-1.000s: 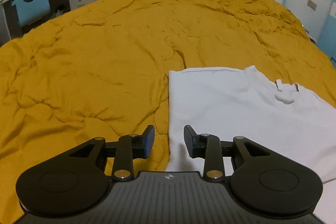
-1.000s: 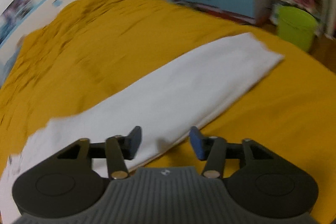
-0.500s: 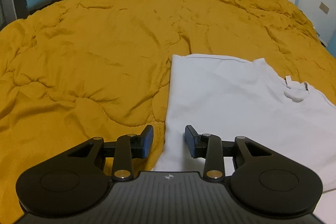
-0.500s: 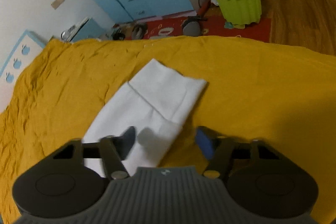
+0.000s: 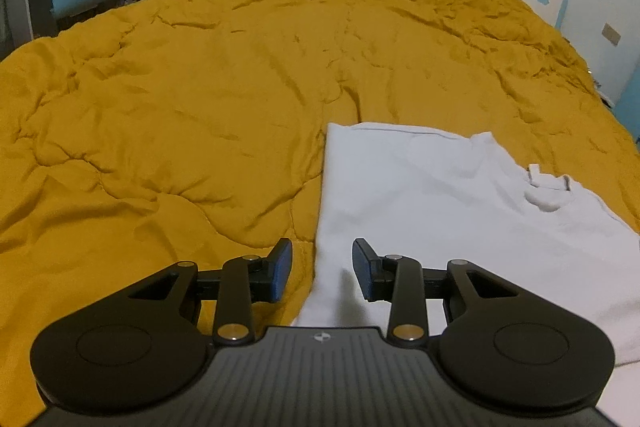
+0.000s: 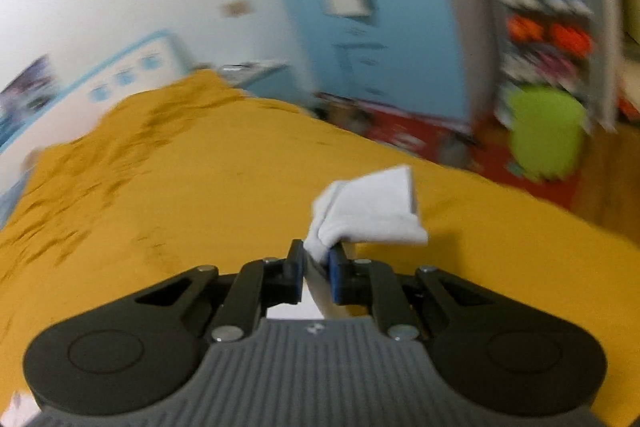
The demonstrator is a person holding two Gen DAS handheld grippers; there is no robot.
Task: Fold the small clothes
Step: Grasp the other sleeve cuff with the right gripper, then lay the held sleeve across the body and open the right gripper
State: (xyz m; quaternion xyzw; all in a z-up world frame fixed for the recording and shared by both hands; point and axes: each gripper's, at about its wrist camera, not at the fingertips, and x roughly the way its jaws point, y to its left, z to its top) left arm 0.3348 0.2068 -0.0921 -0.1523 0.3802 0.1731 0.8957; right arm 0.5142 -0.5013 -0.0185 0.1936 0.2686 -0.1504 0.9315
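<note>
Pinching a bunched end of the white garment (image 6: pixel 372 211), the right tool (image 6: pixel 316 267) has its blue pads pressed together on the cloth; the fabric stands up ahead of the tips and a flat panel hangs forward and to the tool's right, off the yellow bedspread (image 6: pixel 160 207). Right view is motion-blurred, so which part of the garment this is cannot be told.

Left tool (image 5: pixel 322 269): pads spread, holding nothing. It hovers low over the bed, straddling the garment's left edge. That edge runs nearly straight away from the tool, between the two pads; the left pad sits over bare bedspread (image 5: pixel 180 107), the right pad over white cloth.

Garment in left view (image 5: pixel 440 211): lies flat on the bedspread, ahead and to the right of the left tool. Far hem runs crosswise at some distance ahead. Neck opening with small label (image 5: pixel 546 187) is well off to the right. Long axis appears to run sideways, from this edge toward the right, where presumably the right tool has the other end.

Judgement: fold in progress, not complete. The right tool has its grip; the left is the nearer one to the near-left edge and is already lined up on it. Next move probably needs only a short drop and closure on that edge. Risk: catching quilt fabric with the left pad, since it is over the bedspread.
</note>
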